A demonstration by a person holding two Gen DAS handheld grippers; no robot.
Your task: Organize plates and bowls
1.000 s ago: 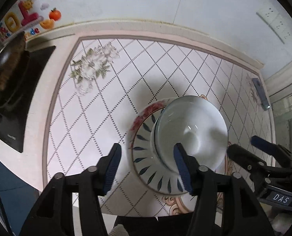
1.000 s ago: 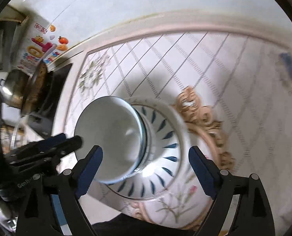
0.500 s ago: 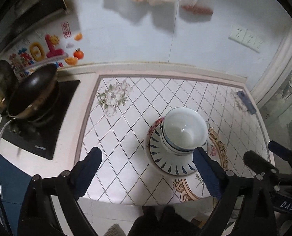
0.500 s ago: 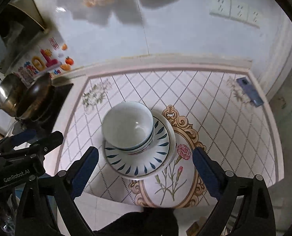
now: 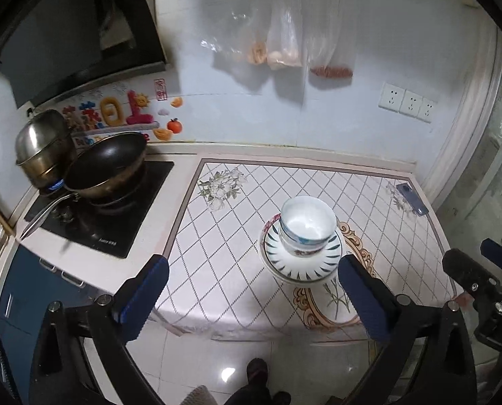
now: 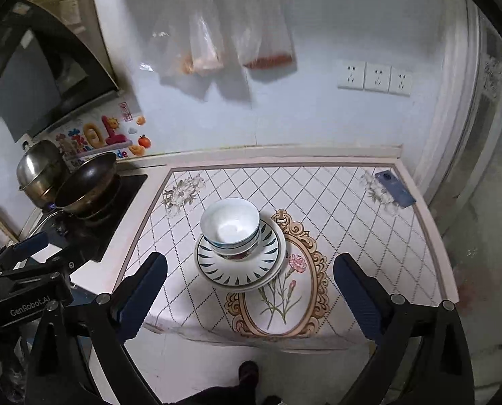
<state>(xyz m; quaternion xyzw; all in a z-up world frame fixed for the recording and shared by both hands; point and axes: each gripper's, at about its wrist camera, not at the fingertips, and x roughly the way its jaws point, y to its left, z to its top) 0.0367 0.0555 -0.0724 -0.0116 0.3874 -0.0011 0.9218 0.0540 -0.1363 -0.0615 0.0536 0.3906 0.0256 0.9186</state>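
We read "GenRobot.AI" on the body of the left hand-held gripper [image 6: 28, 253], seen at the left edge of the right wrist view. In the left wrist view we read "DAS", cut off by the frame, on a label on the right hand-held gripper [image 5: 480, 256]. Wall sticker [image 5: 129, 109] shows a big "10". Cooktop [image 5: 116, 216] front-edge print is too small to read.

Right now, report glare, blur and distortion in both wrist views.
Left wrist: strong fisheye bend, hanging plastic bags blurred, a bright glare spot on the floor tile. Right wrist: same curved edges, bags smeared, bowl sharp with a soft highlight.
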